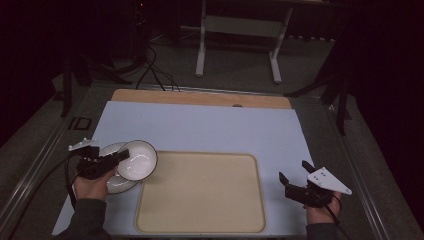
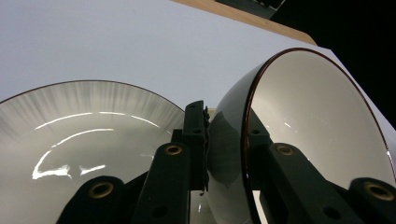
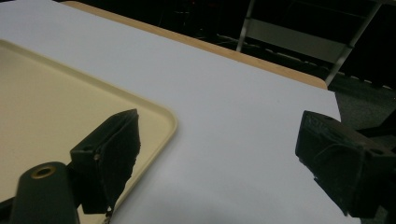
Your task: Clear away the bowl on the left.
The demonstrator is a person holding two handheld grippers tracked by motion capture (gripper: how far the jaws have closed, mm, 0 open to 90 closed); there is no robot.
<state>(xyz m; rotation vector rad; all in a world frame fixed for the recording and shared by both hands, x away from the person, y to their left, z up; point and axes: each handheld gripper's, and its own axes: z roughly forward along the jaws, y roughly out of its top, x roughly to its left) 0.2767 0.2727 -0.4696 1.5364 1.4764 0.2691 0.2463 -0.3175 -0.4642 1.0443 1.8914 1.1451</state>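
Observation:
A white bowl [image 1: 137, 159] with a dark rim and dark outside hangs tilted above a white plate [image 1: 111, 184] at the table's left. My left gripper [image 1: 121, 156] is shut on the bowl's rim [image 2: 245, 140], one jaw outside the wall and one inside. The plate [image 2: 79, 140] lies flat beneath, partly hidden by the bowl and the hand. A beige tray [image 1: 200, 192] sits empty in the middle front. My right gripper [image 1: 295, 171] is open above the table to the right of the tray, nothing between its jaws; the tray's corner [image 3: 159, 116] is beside its left jaw.
A pale blue mat [image 1: 210, 127] covers the wooden table, whose bare edge [image 1: 200, 97] shows at the back. Beyond it stand a white frame's legs [image 1: 237, 45] and cables [image 1: 155, 75] on the dark floor. Metal rails [image 1: 357, 175] run along both sides.

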